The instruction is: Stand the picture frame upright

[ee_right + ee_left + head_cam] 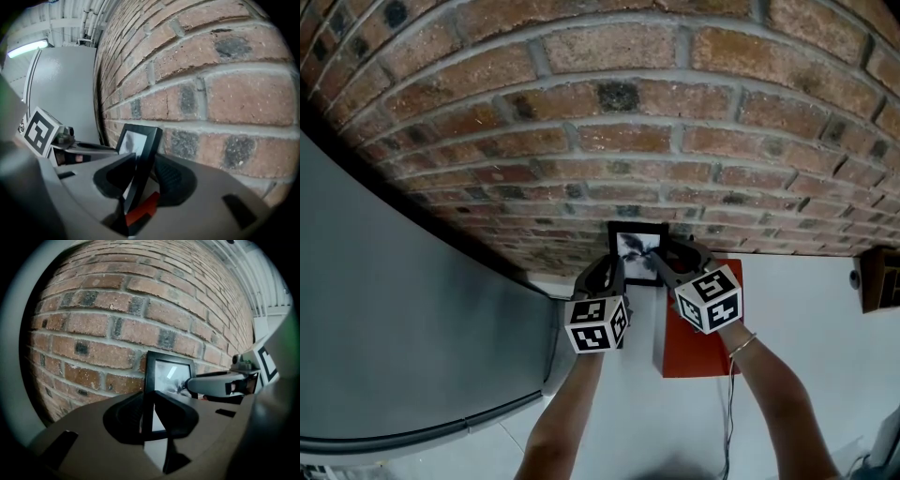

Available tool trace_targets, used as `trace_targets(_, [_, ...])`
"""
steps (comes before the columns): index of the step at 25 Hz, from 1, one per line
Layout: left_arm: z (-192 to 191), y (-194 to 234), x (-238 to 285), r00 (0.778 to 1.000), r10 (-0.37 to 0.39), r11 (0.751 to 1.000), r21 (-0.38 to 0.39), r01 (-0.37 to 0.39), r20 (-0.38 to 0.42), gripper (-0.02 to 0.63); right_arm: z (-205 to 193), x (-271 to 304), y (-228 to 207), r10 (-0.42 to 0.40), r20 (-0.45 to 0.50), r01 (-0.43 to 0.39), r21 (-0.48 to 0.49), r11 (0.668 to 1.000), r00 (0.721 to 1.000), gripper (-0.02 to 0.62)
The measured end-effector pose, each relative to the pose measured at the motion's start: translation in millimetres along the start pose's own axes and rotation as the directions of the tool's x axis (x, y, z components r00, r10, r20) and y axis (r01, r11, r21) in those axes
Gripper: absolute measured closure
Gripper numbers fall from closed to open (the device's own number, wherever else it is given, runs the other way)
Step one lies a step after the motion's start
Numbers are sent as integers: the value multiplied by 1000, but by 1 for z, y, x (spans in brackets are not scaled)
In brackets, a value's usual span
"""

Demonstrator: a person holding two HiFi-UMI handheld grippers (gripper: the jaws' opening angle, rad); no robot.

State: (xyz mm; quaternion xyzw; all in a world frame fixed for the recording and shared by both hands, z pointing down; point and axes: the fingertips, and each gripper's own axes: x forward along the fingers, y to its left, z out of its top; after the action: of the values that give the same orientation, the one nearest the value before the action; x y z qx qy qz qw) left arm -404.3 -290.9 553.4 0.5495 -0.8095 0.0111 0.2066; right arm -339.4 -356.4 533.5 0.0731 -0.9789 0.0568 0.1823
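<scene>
While it faces away from wall (pixel 619 94), picture frame (pixel 636 246) upright, long axis vertical

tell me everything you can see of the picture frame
The picture frame is rectangular, with a thin black border and a glossy pane over a dark-and-white image. It stands about upright, facing away from the brick wall just behind it; contact with the wall can't be told. The left gripper has its jaws closed on the frame's left edge, the right gripper on its right edge. A red block lies by its base.
</scene>
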Motion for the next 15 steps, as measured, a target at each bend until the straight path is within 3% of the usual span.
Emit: trace_targets(15, [-6, 1, -5, 1000, -12, 999, -35, 12, -16, 508, -5, -4, 0, 44, -14, -43, 51, 998, 999, 463])
